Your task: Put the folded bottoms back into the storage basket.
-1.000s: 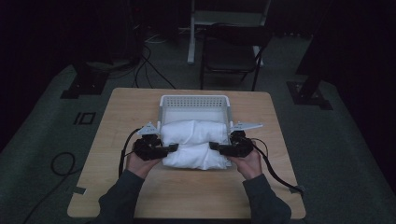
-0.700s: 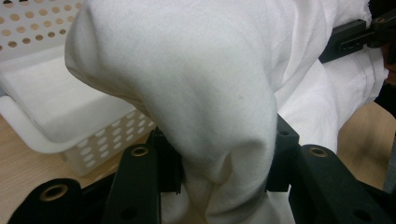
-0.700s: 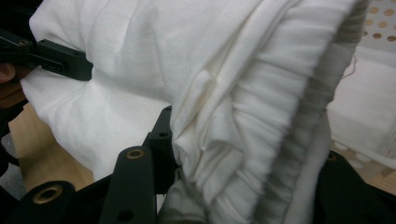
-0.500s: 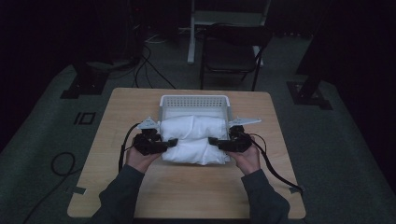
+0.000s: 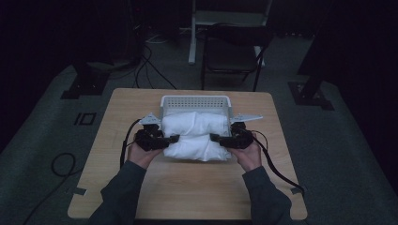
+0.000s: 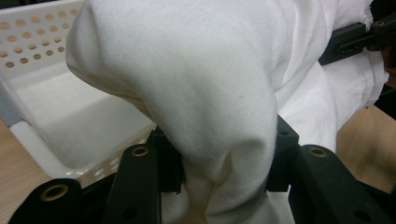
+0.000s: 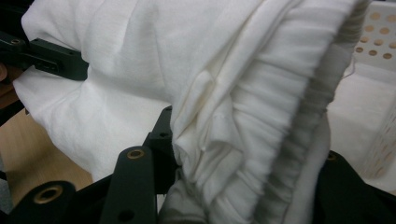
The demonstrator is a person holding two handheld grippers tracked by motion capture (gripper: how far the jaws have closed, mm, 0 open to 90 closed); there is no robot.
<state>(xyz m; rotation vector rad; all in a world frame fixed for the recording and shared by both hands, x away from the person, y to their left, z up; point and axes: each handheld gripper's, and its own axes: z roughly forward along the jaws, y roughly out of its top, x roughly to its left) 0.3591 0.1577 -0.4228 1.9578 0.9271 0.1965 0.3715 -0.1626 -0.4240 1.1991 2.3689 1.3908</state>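
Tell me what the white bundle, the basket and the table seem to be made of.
White bundle: soft matte knit fabric, probably cotton; it folds, creases and has a gathered band. Basket: smooth white moulded plastic, judging by its round punched holes. Table: pale wood or wood-look laminate with faint grain.

Both your forearms come in from the bottom of the high view, sleeves angled in toward each other, hands level and about even with one another. Your left hand (image 5: pixel 141 151) wraps the left gripper (image 5: pixel 172 139) with its jaws pointing inward to the right. Your right hand (image 5: pixel 247 151) mirrors that, with the right gripper (image 5: pixel 215 138) aimed left, so the two sets of jaws face each other, some way apart. Both are clamped down on what's between them: in each gripper view the black jaws rise from the bottom and pinch in tight. A cable loops off each gripper, trailing back past your wrists.
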